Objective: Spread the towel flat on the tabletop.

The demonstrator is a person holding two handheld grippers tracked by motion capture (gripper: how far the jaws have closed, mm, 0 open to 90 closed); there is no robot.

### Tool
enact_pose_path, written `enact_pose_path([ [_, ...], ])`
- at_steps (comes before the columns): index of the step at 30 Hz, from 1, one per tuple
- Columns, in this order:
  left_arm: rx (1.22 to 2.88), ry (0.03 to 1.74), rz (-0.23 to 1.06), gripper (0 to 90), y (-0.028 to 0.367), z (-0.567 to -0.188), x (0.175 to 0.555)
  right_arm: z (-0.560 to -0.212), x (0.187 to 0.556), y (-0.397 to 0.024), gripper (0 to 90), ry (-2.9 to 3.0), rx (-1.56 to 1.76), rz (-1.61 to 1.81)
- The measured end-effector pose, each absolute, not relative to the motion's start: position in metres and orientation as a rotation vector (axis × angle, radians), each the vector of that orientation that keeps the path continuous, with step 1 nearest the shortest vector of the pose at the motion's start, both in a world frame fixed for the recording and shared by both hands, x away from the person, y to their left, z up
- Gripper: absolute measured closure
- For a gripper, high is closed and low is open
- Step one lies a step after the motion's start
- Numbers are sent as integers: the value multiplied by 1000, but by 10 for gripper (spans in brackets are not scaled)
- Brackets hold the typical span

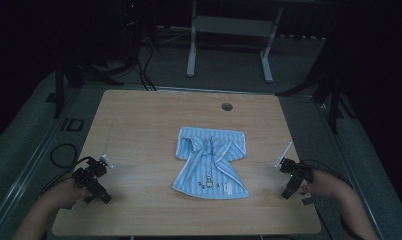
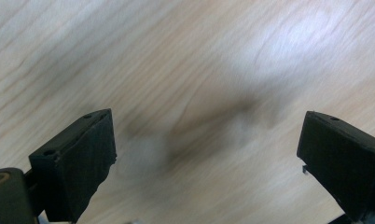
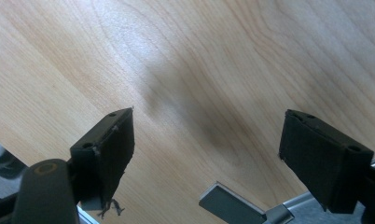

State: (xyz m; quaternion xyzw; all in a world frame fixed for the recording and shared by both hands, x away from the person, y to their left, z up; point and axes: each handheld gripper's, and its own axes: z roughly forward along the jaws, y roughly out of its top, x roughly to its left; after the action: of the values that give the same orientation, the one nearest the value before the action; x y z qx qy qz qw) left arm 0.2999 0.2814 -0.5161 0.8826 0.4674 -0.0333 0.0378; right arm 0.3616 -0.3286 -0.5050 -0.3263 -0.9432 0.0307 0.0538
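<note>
Nearest the camera, the left gripper [image 1: 105, 162] and the right gripper [image 1: 282, 162] are held with jaws spread wide, nothing between them. The blue striped cloth [image 1: 210, 162] lies mid-table [image 1: 139, 115], at about 3 o'clock from the left gripper and 9 o'clock from the right, roughly equally far from both; its long axis runs 12 to 6.

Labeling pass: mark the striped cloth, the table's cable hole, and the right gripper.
striped cloth [image 1: 209, 165], high view, middle of the blue fabric.
cable hole [image 1: 227, 106], high view, centre of the opening.
right gripper [image 3: 206, 149], right gripper view, midway between its open jaws.
</note>
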Motion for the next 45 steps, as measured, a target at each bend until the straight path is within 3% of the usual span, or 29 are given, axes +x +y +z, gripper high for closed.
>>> enact_pose_path([
  [11,2774,1274,-110,65,246,-509,313,-503,366,-306,229,-2932,-837,96],
  [16,2792,1194,-78,128,226,-501,319,-501,368,-296,243,-2936,-800,86],
  [31,2893,924,-83,239,148,-491,348,-498,384,-253,415,-2958,-648,71],
  [42,2868,757,-53,241,97,-477,369,-491,392,-208,415,-3040,-516,-18],
  [45,2852,744,-31,277,91,-474,374,-486,394,-194,417,-3055,-466,-79],
])
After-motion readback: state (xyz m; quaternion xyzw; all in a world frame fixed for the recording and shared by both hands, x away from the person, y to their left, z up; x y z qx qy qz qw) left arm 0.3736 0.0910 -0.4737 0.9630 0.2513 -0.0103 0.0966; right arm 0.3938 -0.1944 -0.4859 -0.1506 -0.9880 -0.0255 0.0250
